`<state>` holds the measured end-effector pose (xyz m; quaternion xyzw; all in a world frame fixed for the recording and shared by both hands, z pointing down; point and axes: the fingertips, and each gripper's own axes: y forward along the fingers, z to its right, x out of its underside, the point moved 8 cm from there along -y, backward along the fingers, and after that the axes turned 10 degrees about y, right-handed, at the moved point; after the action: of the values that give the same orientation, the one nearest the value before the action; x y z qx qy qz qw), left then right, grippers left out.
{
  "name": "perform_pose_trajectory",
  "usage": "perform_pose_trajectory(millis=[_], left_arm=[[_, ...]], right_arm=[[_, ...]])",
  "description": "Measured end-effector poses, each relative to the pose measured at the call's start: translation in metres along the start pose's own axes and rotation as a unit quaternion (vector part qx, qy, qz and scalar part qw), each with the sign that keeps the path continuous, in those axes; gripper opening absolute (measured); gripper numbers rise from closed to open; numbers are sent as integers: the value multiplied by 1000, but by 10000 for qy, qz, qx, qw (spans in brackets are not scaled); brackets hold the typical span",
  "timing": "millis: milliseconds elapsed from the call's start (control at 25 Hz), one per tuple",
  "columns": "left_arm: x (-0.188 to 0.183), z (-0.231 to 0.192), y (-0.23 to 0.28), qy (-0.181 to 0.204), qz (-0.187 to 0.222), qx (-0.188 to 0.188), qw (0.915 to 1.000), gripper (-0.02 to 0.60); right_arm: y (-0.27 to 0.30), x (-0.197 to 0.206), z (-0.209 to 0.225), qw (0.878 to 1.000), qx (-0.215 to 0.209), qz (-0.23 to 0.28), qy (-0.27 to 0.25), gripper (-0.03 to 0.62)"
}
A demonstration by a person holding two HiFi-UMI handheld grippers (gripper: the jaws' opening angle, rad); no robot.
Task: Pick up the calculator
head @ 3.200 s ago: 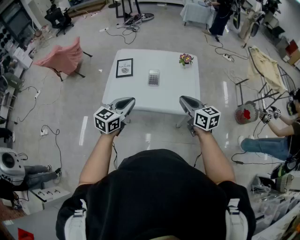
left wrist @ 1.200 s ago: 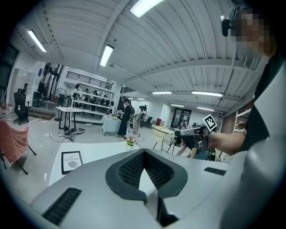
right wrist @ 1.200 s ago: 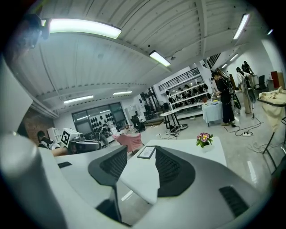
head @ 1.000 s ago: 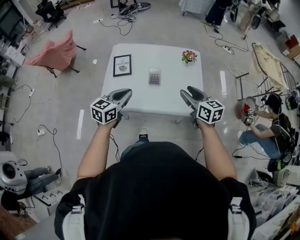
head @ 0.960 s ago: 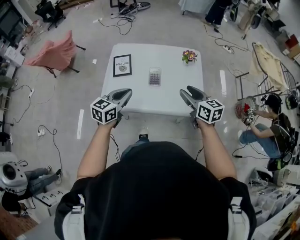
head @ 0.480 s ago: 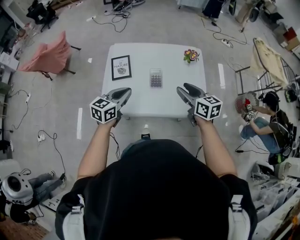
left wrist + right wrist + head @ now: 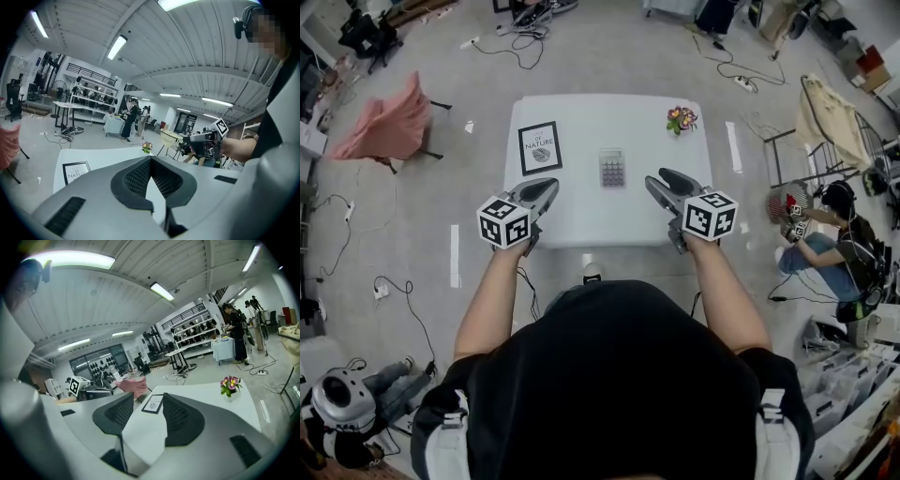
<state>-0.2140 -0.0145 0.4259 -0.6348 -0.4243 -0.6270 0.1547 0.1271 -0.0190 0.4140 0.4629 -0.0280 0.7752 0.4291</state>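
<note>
A grey calculator lies flat in the middle of the white table. My left gripper hovers over the table's near left edge, its tips touching with nothing held. My right gripper hangs over the near right edge, just right of the calculator, with its jaws apart and empty. In the left gripper view the jaws hide the calculator. In the right gripper view the gripper frames a black picture frame; the calculator does not show there.
On the table stand a black picture frame at the left and a small flower pot at the far right. A pink-draped chair is on the left, a crouching person and a drying rack on the right. Cables lie on the floor.
The table has drawn nearer and both grippers now reach over its near edge. The right gripper has shifted left towards the calculator.
</note>
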Motion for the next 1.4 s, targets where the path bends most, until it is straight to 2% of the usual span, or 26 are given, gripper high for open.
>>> perform_pose_trajectory(millis=[720, 1400], left_arm=[[-17, -50, 10, 159, -74, 306, 9994, 17], [-4, -49, 6, 117, -169, 388, 9990, 17]], right_arm=[[29, -18, 0, 9995, 160, 219, 176, 209], [30, -18, 1, 9996, 138, 183, 173, 209]])
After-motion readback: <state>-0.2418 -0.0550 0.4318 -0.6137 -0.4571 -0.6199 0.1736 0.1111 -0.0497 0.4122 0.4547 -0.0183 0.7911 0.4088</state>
